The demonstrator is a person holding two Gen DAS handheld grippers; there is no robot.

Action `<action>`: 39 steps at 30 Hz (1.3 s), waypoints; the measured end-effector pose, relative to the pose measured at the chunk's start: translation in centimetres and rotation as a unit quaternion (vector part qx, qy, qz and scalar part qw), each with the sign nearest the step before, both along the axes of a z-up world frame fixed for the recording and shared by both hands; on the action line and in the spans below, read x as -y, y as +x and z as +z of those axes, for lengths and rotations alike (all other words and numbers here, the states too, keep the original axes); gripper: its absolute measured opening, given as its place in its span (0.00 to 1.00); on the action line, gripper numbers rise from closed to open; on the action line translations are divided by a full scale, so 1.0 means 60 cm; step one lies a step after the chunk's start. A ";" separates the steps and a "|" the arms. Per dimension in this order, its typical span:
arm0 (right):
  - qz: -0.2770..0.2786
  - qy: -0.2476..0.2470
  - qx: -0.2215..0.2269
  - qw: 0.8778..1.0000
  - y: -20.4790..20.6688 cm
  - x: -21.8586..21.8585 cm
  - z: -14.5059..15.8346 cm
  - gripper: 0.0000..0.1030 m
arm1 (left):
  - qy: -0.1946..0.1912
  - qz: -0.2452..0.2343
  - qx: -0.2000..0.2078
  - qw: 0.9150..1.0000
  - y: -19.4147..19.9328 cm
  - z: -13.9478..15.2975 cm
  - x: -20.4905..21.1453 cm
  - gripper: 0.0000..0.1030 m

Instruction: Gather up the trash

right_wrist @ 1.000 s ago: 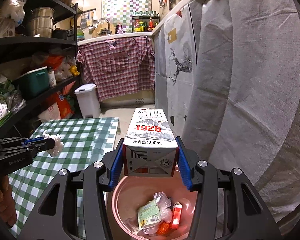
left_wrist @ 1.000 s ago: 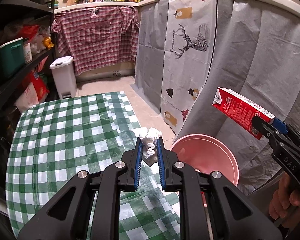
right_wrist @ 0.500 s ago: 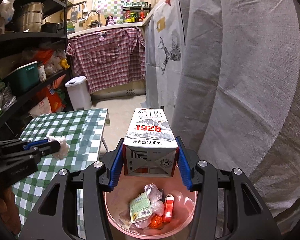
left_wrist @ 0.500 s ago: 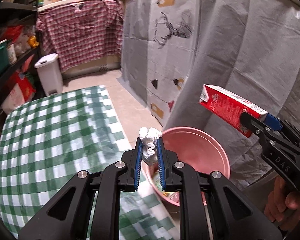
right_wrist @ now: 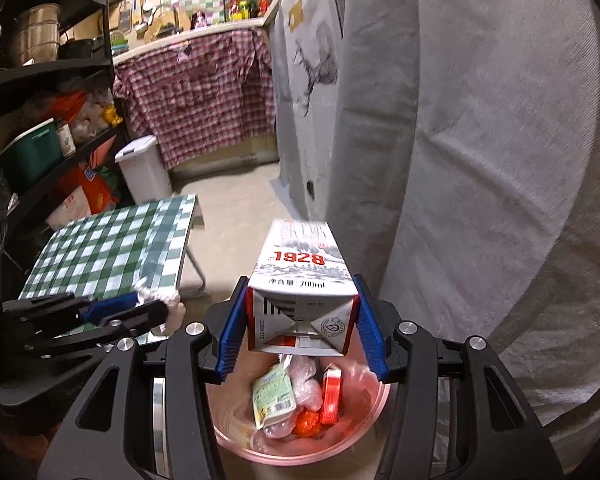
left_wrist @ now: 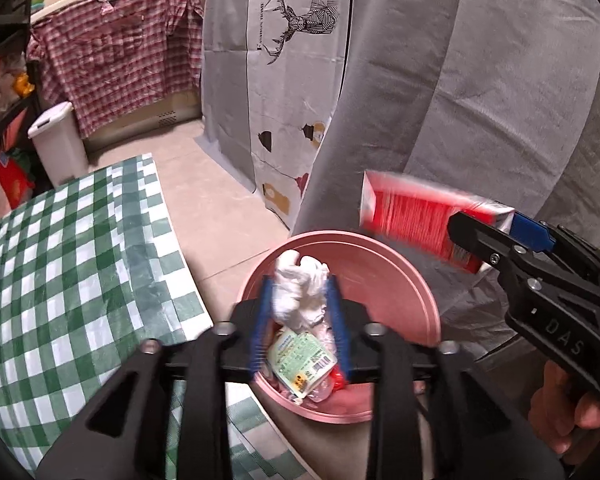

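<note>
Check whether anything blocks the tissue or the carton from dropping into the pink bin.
Nothing visible does. The tissue in the left gripper and the carton in the right gripper both hang over the open bin.

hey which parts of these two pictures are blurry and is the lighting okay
Left wrist view: the milk carton is smeared by motion blur, while the right gripper holding it and the crumpled tissue stay fairly sharp. Right wrist view: the carton's "1928" print reads clearly; the plaid cloth behind looks soft. Both views: dim warm indoor light, strong fisheye curvature, dark corners.
</note>
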State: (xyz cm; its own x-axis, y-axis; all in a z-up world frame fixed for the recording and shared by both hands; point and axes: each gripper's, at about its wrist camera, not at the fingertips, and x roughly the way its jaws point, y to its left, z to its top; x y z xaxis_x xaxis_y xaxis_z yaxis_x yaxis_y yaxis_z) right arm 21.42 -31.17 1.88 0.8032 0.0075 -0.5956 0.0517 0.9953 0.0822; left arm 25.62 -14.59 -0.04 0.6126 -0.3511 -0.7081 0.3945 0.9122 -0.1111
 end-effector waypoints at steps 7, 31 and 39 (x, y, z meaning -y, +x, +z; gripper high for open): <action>-0.006 0.001 0.001 1.000 -0.004 0.006 -0.002 0.62 | -0.016 -0.009 -0.002 1.000 -0.004 0.005 -0.007 0.32; -0.042 -0.001 0.046 0.998 -0.202 -0.005 0.049 0.92 | -0.022 0.117 0.076 0.990 -0.239 0.070 -0.095 0.75; -0.050 -0.029 0.014 0.998 -0.271 -0.045 0.034 0.95 | -0.009 0.125 0.093 0.988 -0.295 0.054 -0.120 0.87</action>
